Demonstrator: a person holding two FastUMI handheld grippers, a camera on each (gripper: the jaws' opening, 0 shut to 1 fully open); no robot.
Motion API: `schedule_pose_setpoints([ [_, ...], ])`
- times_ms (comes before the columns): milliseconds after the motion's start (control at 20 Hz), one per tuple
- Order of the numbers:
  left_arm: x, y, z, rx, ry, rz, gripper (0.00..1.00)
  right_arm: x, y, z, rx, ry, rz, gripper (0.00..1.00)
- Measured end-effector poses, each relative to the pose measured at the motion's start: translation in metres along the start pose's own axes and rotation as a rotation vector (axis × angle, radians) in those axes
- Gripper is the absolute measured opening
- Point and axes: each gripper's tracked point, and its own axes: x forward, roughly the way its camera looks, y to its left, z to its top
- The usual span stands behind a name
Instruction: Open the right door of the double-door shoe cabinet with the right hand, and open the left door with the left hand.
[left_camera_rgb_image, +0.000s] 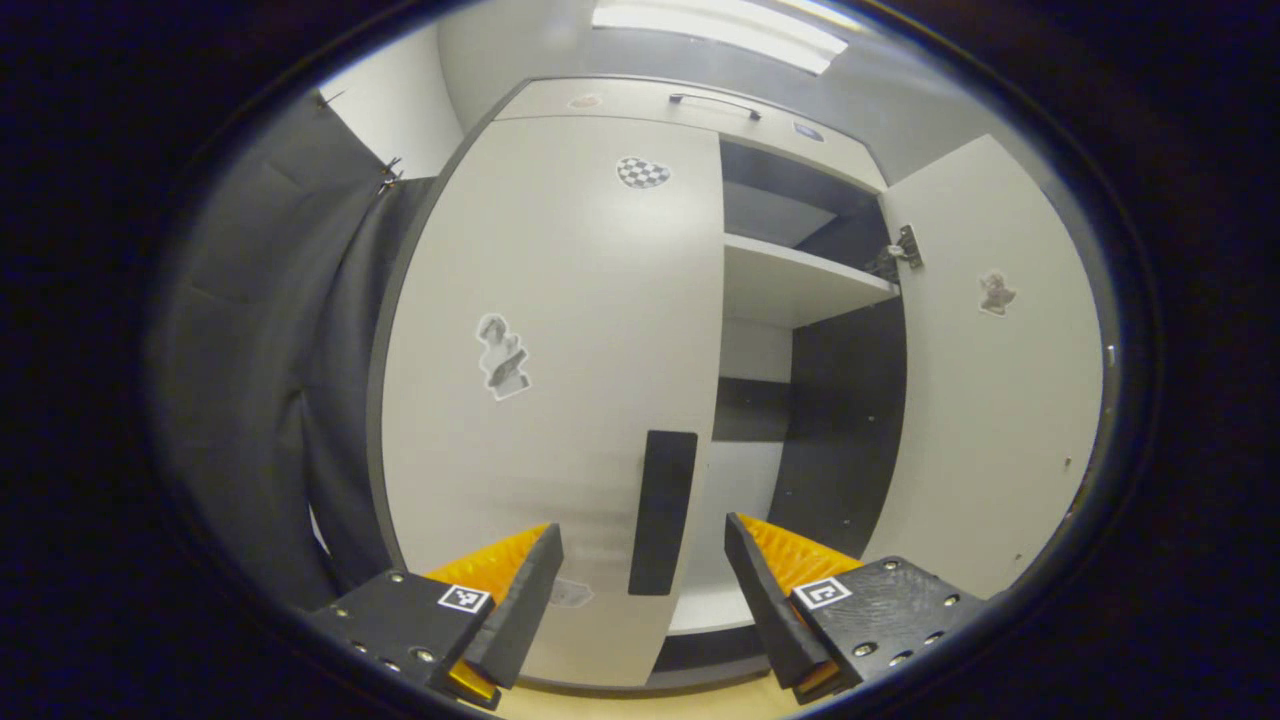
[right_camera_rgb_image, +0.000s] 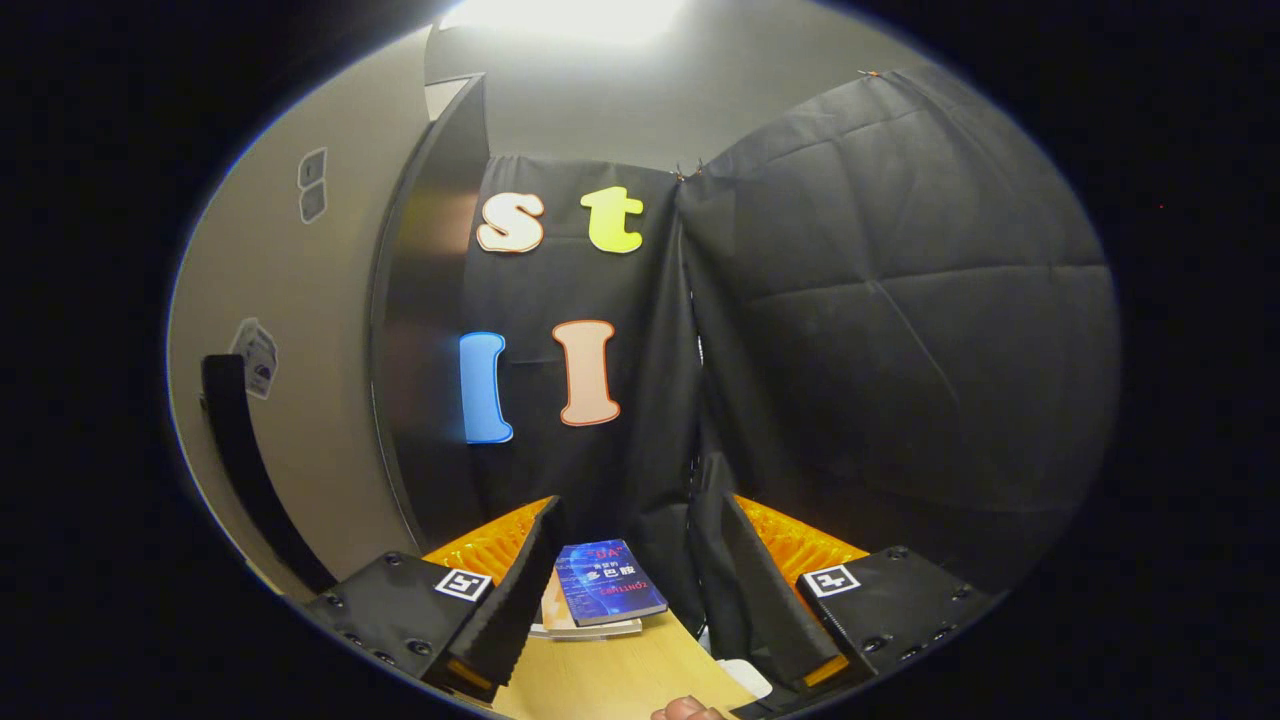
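In the left gripper view the shoe cabinet's left door (left_camera_rgb_image: 560, 330) is closed, a pale panel with a black vertical handle (left_camera_rgb_image: 662, 510) near its right edge. My left gripper (left_camera_rgb_image: 645, 565) is open just in front of that handle, one finger on each side of it and neither pressing on it. The right door (left_camera_rgb_image: 990, 400) stands swung wide open, showing a shelf (left_camera_rgb_image: 800, 285) and a dark interior. In the right gripper view that open right door (right_camera_rgb_image: 300, 400) is at the left, with its black handle (right_camera_rgb_image: 240, 450). My right gripper (right_camera_rgb_image: 640, 565) is open and holds nothing.
A drawer front with a dark handle (left_camera_rgb_image: 715, 103) tops the cabinet. Black cloth walls (right_camera_rgb_image: 880, 350) close in the booth on both sides. A blue book (right_camera_rgb_image: 608, 582) lies on a stack on the wooden surface (right_camera_rgb_image: 620, 670) ahead of the right gripper. A fingertip (right_camera_rgb_image: 685, 710) shows at the bottom edge.
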Motion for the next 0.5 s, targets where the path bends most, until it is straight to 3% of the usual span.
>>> schedule_pose_setpoints([
  [250, 0.025, -0.005, -0.003, 0.047, 0.004, 0.057, 0.95, 0.027, -0.007, -0.015, -0.024, 0.025, 0.03, 0.97],
  [450, 0.046, -0.006, -0.003, 0.012, -0.009, 0.078, 0.72, 0.046, -0.01, -0.016, -0.011, 0.034, 0.053, 0.97],
  [500, 0.047, -0.004, -0.004, -0.004, -0.011, 0.084, 0.71, 0.051, -0.01, -0.017, -0.006, 0.036, 0.058, 0.97],
])
